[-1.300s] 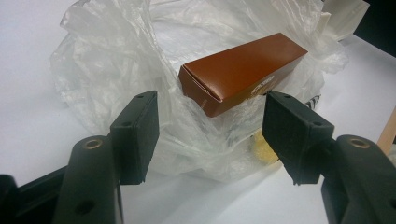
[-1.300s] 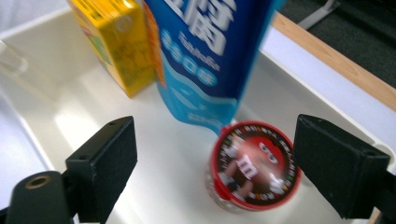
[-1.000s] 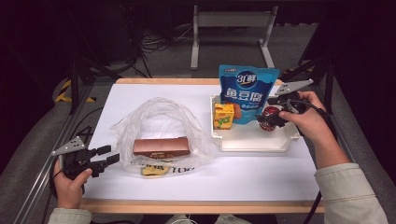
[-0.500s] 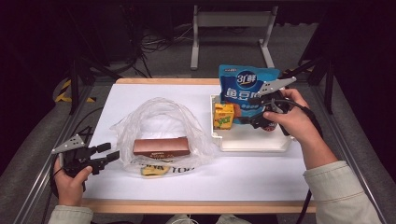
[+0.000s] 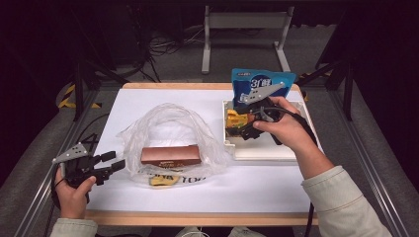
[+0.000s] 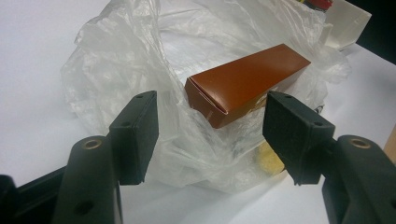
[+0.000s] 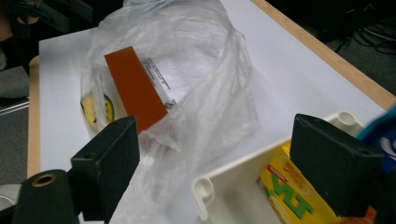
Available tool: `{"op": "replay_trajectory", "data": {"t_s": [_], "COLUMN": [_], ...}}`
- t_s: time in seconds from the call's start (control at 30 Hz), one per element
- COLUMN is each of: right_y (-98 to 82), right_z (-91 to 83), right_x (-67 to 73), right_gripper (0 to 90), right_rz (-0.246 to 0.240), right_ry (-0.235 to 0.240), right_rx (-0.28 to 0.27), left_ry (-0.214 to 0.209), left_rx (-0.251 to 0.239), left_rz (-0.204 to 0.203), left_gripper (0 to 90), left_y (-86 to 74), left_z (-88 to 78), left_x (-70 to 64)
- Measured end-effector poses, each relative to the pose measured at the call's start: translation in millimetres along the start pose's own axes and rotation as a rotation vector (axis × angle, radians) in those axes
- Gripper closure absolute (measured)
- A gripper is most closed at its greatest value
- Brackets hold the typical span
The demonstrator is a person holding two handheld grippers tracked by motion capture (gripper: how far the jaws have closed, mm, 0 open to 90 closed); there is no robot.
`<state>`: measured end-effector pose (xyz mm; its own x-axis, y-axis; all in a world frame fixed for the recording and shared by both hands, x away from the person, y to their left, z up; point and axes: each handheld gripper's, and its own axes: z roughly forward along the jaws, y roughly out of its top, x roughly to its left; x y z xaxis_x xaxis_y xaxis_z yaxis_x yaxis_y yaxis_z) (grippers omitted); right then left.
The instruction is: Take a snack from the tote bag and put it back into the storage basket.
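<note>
Packing the clear plastic bag (image 5: 170, 133) appears to be the work in hand. The right gripper (image 5: 247, 129) is held over the white tray (image 5: 267, 150) at the worktop's (image 5: 257, 187) right, its fingers (image 7: 338, 168) wide apart with nothing clamped, the yellow carton (image 7: 292, 198) just beside one of them. The carton should be straddled squarely across its flat faces, clear of the tray wall and the blue pouch (image 5: 262, 86). The left gripper (image 5: 111, 165), fingers also apart and empty, is kept at the bag, where the brown box (image 6: 245, 84) lies; the bag's mouth could be steadied there.
</note>
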<state>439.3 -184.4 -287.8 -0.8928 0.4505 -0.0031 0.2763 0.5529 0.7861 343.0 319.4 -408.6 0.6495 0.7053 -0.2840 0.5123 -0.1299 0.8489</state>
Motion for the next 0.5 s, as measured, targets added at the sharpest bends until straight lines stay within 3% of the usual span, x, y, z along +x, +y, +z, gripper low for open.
{"op": "replay_trajectory", "data": {"t_s": [0.5], "right_y": [25.2], "right_z": [47.4], "right_x": [27.6], "right_gripper": [16.6], "right_rz": [-0.062], "right_ry": [0.081], "right_rx": [0.012], "left_ry": [0.005], "left_rx": [-0.007], "left_rz": [0.000], "left_gripper": [36.9], "left_y": [-1.0], "left_z": [-2.3], "left_x": [-0.1]}}
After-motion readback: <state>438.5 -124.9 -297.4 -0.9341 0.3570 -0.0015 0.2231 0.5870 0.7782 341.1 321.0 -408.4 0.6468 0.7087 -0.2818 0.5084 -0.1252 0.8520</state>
